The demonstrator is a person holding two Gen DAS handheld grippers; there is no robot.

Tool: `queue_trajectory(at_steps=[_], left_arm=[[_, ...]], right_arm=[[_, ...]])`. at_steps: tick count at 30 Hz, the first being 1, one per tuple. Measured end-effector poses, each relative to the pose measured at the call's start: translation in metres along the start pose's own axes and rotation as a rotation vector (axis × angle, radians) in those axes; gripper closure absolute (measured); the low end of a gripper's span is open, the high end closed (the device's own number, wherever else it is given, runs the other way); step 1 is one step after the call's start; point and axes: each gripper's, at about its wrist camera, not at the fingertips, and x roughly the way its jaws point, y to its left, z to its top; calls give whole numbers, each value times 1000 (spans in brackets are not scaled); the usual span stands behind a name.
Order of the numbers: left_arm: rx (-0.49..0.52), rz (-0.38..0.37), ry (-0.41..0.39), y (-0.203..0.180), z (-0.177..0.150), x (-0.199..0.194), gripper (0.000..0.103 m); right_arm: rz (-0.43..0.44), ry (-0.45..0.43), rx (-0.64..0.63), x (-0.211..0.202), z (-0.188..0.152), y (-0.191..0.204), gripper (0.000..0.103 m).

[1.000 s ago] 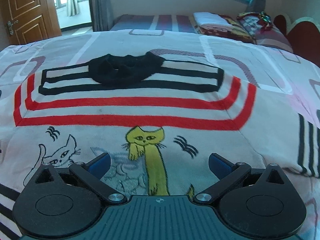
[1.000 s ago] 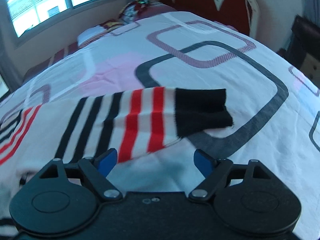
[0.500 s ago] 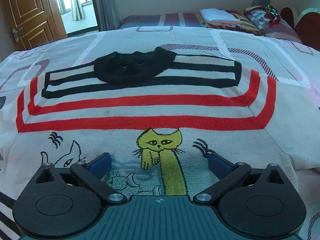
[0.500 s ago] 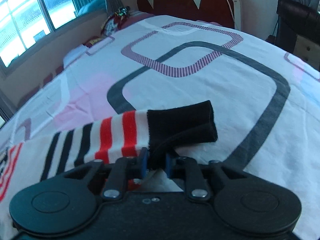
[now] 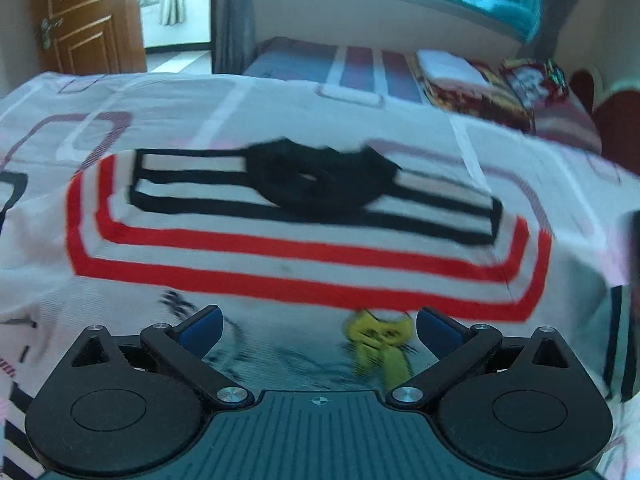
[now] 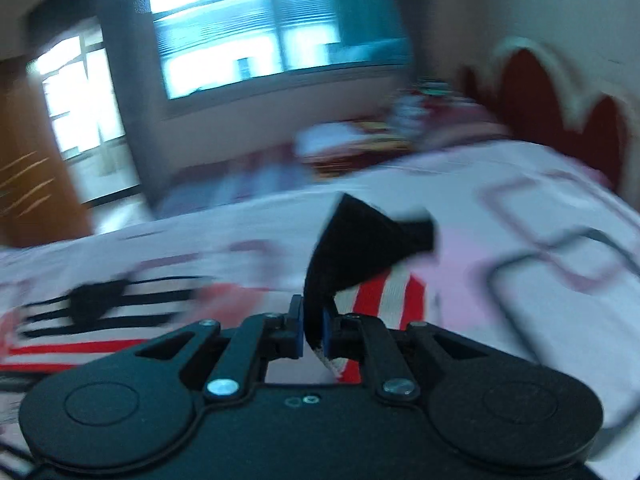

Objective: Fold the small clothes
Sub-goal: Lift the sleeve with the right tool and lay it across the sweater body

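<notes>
A small white sweater (image 5: 304,248) with red and black stripes, a black collar (image 5: 320,178) and a yellow cat motif (image 5: 376,332) lies flat on the bed. My left gripper (image 5: 318,326) hovers open over its lower front, nothing between the blue pads. In the right wrist view my right gripper (image 6: 312,332) is shut on the sweater's sleeve at its black cuff (image 6: 360,248). The cuff stands lifted off the bed, with the red-striped part of the sleeve (image 6: 396,300) trailing below. The collar (image 6: 94,302) shows blurred at left.
The patterned bedsheet (image 5: 248,100) stretches around the sweater. A second bed with folded bedding (image 5: 452,68) stands behind, under the window. A wooden door (image 5: 84,16) is at far left. A red headboard (image 6: 560,108) rises at the right.
My right gripper closed on the sleeve cuff, then lifted it and swung it left toward the sweater's body. My left gripper shifted left over the sweater front and stayed open.
</notes>
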Motion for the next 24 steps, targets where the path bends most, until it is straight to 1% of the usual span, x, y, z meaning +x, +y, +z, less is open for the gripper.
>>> queue_trajectory(at_steps=[1,3,5,6,8,9,10,11,13,15,16,18,20,21,22,23,24], left_arm=[[-17,-8,-5,10,3,-3,0],[-54,-37,-5,33,9,-6,0],[-85,-90,28,50,12,-1,0],[-92,-120,53,56,13,5,0],[-88,-167,96,62,11,15,0],[-86,-185,113,63,9,20,0],[-89,-204,129,63,6,25,0],[-97,-233,149,64,4,30,0],[-112,-288,191,61,-1,38,0],[-111,-326,209,53,-6,42,0],[-103,-340,203,48,-8,44,0],[-102,-354,197,37,-11,47,0],[-120,-370,169,29,-14,49,1],[-119,-369,162,25,-14,50,17],[-113,-358,148,21,-14,50,24],[-114,-358,139,18,-14,50,43],[-124,-380,149,17,-14,53,69]], right_arm=[[62,15,-32,7,1,27,94],[153,46,-83,20,-3,73,94],[215,92,-135,36,-14,113,94],[236,132,-159,47,-23,129,92],[264,237,-168,68,-41,151,79],[261,285,-168,78,-51,159,68],[245,314,-175,85,-58,163,58],[243,319,-176,85,-62,166,55],[236,299,-177,76,-61,167,42],[209,263,-155,60,-55,159,38],[190,246,-153,53,-54,156,34],[144,215,-145,37,-52,143,29],[117,199,-115,26,-53,129,29],[101,196,-104,22,-59,124,29],[82,193,-94,17,-63,119,29],[64,186,-89,15,-67,114,29],[41,179,-89,10,-70,109,29]])
